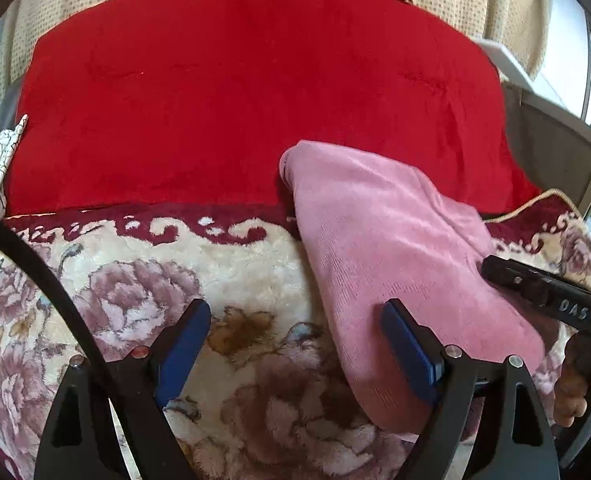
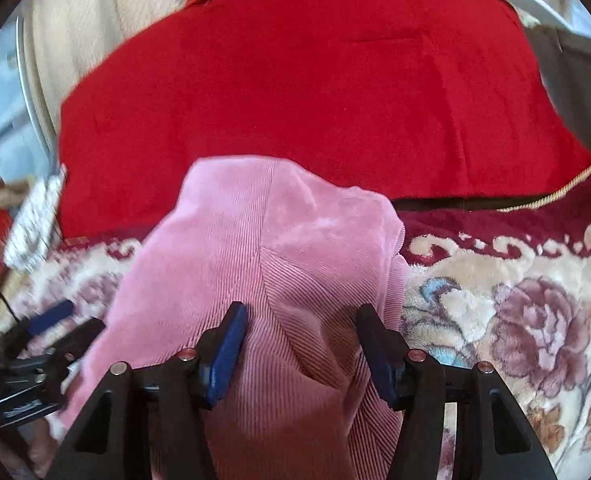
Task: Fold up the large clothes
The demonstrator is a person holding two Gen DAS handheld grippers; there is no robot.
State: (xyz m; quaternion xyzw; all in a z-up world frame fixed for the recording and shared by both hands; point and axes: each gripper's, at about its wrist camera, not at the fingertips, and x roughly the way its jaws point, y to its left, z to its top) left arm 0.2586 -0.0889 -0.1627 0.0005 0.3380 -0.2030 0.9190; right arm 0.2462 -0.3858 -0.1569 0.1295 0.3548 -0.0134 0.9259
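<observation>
Since the pink garment (image 2: 279,280) lies as a long strip on the floral blanket (image 1: 231,264), running away from me toward the red cushion (image 1: 255,92), my right gripper (image 2: 301,344) is nearer: it straddles the strip, jaws apart, no visible pinch. My left gripper (image 1: 295,340) hangs wide open over bare blanket, garment edge beside its right finger. Nothing blocks either.
</observation>
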